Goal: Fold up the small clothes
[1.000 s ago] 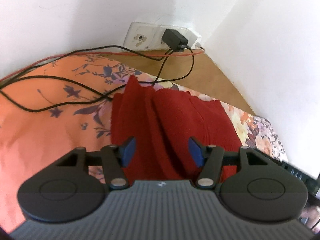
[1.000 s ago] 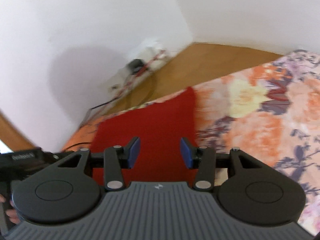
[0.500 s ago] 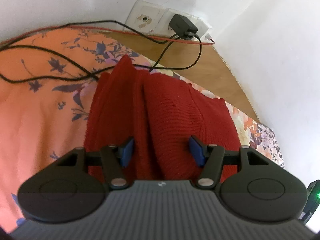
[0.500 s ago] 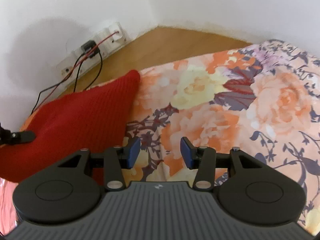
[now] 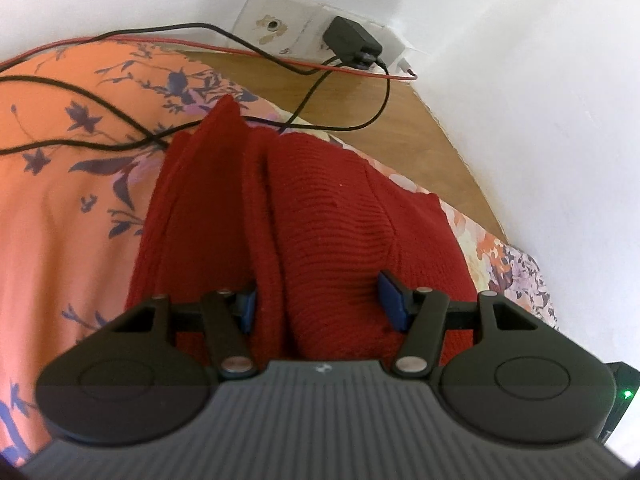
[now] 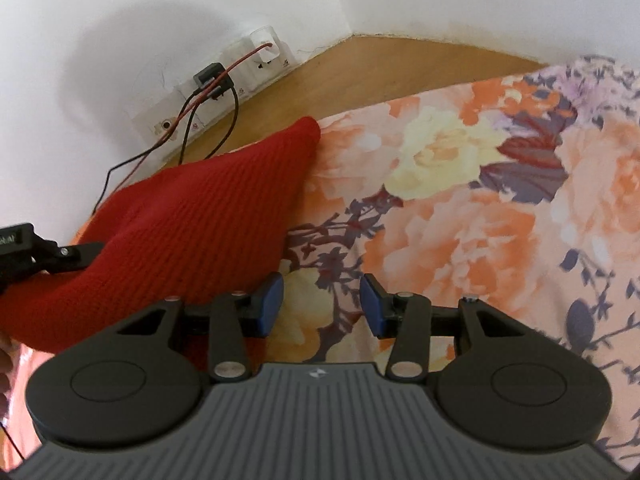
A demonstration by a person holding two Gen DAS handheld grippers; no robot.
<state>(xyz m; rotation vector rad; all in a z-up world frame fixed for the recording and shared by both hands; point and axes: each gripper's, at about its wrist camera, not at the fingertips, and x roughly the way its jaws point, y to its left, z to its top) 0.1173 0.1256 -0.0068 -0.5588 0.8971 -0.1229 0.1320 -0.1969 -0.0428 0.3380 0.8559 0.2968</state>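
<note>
Left wrist view: the left gripper (image 5: 318,304) stands with its blue pads wide apart, a thick fold of a red knitted garment (image 5: 320,216) bulging up between them. The left pad is half buried behind a ridge of the knit; whether either pad presses the cloth cannot be told, and nothing is clamped. The garment lies bunched in long ridges on a floral bedsheet (image 5: 60,208), its near edge hidden under the gripper's body. Beyond its far tip, black cables (image 5: 100,100) trail across the sheet toward a black charger (image 5: 352,42) plugged into a white wall socket plate (image 5: 280,24), with a thin red wire (image 5: 240,50) running alongside. A strip of wooden surface (image 5: 400,120) lies between the sheet and the white wall (image 5: 540,80). A dark object with a green light (image 5: 626,394) is cut off at the lower right edge.

Right wrist view: the right gripper (image 6: 320,308) hangs open and empty over bare sheet, with the garment just to its left, reaching behind the left finger. At the left edge, a black part of the other gripper sits against the knit, mostly out of frame, so its grip is hard to judge from here. A sliver of a person's hand (image 6: 5,360) shows at the lower left, blurred and cropped. The sockets and cables sit farther back against the wall.
</note>
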